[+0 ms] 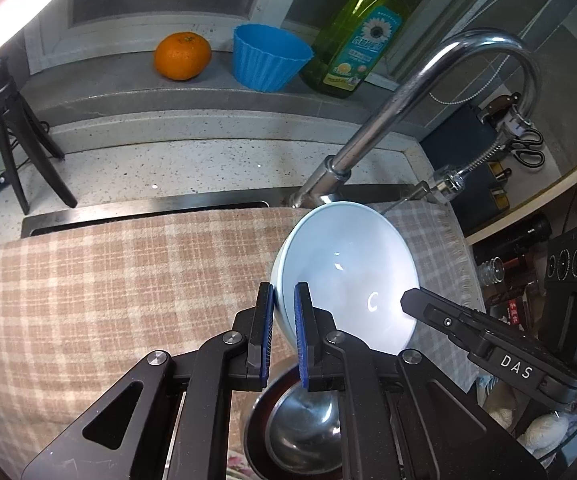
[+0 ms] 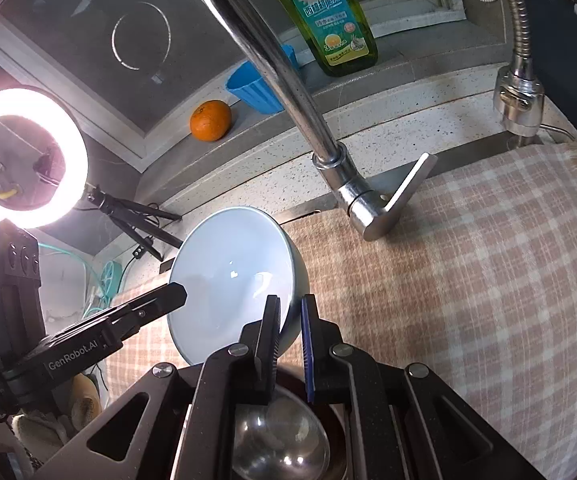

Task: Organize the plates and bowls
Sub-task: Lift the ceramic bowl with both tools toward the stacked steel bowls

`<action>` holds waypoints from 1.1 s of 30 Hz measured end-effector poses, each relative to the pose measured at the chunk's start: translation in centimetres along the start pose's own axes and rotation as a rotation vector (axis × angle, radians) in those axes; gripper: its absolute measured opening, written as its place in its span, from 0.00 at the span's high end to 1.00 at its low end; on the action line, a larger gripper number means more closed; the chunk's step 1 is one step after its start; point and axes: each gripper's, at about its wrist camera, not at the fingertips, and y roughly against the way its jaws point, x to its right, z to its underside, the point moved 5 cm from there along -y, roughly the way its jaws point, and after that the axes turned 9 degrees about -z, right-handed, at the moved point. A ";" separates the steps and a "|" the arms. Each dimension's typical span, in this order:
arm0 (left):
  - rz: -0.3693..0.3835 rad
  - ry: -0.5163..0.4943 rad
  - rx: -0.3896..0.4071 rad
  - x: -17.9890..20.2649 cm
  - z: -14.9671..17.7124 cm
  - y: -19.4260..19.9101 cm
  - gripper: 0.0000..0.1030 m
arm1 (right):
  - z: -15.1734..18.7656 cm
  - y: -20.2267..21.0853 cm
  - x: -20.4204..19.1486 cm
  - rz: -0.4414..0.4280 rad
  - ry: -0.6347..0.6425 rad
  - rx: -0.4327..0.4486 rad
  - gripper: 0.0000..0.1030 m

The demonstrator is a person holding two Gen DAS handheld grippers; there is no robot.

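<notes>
Here both grippers' fingers (image 1: pixel 284 312) (image 2: pixel 290 320) clamp the glossy round pale-blue bowl's (image 1: pixel 348 264) rim.

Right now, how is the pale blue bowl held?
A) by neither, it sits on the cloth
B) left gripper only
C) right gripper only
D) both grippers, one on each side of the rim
D: the left gripper and the right gripper each pinch the rim of the bowl from opposite sides, above the checked cloth.

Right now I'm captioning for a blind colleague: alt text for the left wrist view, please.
Both the left gripper and right gripper clamp a pale blue bowl's rim above a checked cloth; a steel bowl sits below, faucet behind.
</notes>
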 end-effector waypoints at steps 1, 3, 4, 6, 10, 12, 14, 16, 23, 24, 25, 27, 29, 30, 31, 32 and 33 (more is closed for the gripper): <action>0.001 0.001 -0.002 0.1 0.2 0.2 0.91 | 0.3 0.3 -0.1 -0.002 -0.001 0.001 0.91; 0.005 -0.006 0.001 0.3 0.6 0.7 0.91 | 0.7 0.7 -0.1 -0.004 -0.004 0.002 0.91; 0.007 -0.007 0.001 0.4 0.9 0.9 0.91 | 1.0 1.0 -0.2 -0.006 -0.006 0.002 0.91; 0.011 -0.011 0.002 0.6 1.4 1.3 0.91 | 1.5 1.3 -0.3 -0.006 -0.007 0.001 0.91; 0.015 -0.014 0.001 0.7 2.6 1.8 0.91 | 2.7 2.1 -0.4 -0.006 -0.009 0.001 0.91; 0.016 -0.016 -0.003 0.8 3.2 2.0 0.91 | 3.2 2.5 -0.5 -0.008 -0.009 0.005 0.91; 0.018 -0.018 -0.008 0.9 3.7 2.1 0.91 | 3.8 2.9 -0.6 -0.012 -0.010 0.011 0.91; 0.019 -0.020 -0.010 1.0 4.2 2.4 0.91 | 4.3 3.3 -0.6 -0.018 -0.019 0.017 0.91; 0.026 -0.026 -0.017 1.4 5.9 2.9 0.91 | 5.9 3.9 -0.4 -0.009 -0.027 0.024 0.91; 0.026 -0.026 -0.021 1.4 6.1 2.9 0.91 | 6.2 4.0 -0.4 -0.009 -0.029 0.022 0.91; 0.028 -0.025 -0.025 1.4 6.4 2.8 0.91 | 6.5 4.1 -0.3 -0.007 -0.030 0.020 0.91; 0.029 -0.026 -0.031 1.4 6.9 2.8 0.91 | 7.0 4.1 -0.3 -0.003 -0.031 0.017 0.91; 0.029 -0.024 -0.035 1.3 7.3 2.8 0.91 | 7.5 4.2 -0.3 -0.004 -0.033 0.015 0.91; 0.029 -0.025 -0.037 1.3 7.5 2.8 0.91 | 7.7 4.2 -0.2 -0.004 -0.034 0.013 0.91; 0.027 -0.024 -0.040 1.2 7.6 2.7 0.91 | 7.9 4.2 -0.2 -0.002 -0.033 0.011 0.91; 0.028 -0.023 -0.045 1.1 7.8 2.7 0.91 | 8.2 4.1 -0.2 -0.001 -0.033 0.007 0.91; 0.027 -0.024 -0.047 1.1 8.0 2.6 0.91 | 8.4 4.1 -0.2 -0.001 -0.035 0.004 0.91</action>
